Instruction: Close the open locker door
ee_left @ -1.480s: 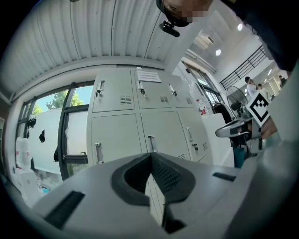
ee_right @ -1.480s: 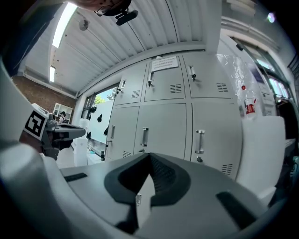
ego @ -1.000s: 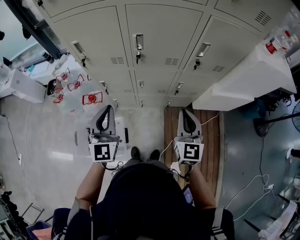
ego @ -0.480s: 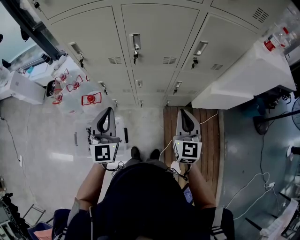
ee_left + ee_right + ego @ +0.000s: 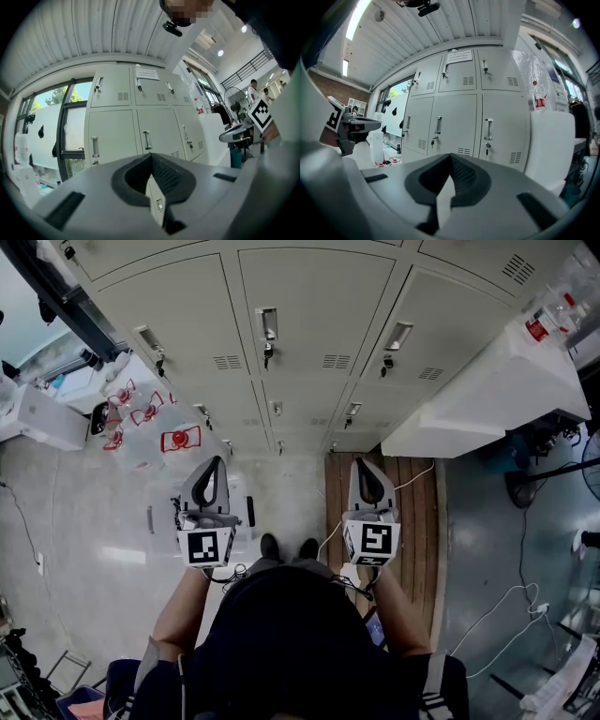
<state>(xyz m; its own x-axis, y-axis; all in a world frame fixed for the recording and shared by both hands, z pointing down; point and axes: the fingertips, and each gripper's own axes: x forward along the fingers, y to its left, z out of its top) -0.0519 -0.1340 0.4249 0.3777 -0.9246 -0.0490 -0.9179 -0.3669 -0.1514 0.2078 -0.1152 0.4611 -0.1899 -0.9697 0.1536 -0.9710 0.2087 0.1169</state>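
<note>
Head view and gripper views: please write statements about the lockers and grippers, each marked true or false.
1. The left gripper and the right gripper both have their fingers together, holding nothing. True.
2. The right gripper touches a locker handle. False: it is apart from the lockers.
3. One locker door stands wide open. False: every door seen is shut.
4. A red-labelled bottle stands on the white cabinet. True.
</note>
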